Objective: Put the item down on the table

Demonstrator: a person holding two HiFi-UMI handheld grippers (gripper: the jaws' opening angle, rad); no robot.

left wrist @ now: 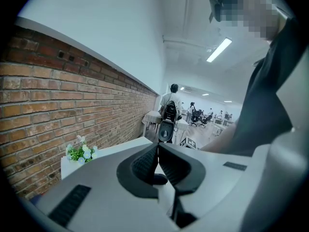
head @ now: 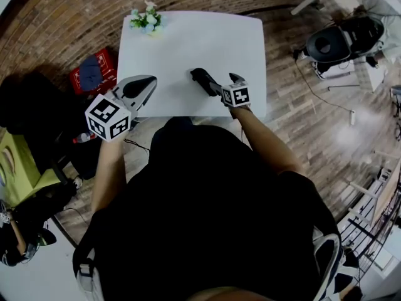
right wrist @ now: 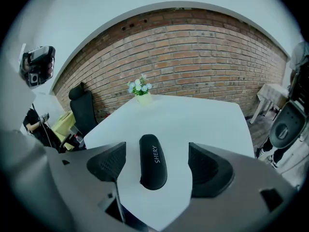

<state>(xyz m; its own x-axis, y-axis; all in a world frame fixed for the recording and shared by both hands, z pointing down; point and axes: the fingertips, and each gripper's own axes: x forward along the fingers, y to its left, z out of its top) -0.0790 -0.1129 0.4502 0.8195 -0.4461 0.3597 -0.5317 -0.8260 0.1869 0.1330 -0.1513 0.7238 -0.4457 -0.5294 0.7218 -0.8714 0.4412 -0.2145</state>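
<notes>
head view: high over the person, facing steeply down on the white table (head: 188, 49), far off | left gripper view: beside table, near level, facing along brick wall (left wrist: 58, 95) into room | right gripper view: low, close over tabletop, facing brick wall | shared by all three: table, flower pot (right wrist: 140, 87)

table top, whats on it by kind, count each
black case: 1
small pot of flowers: 1
total: 2
</notes>
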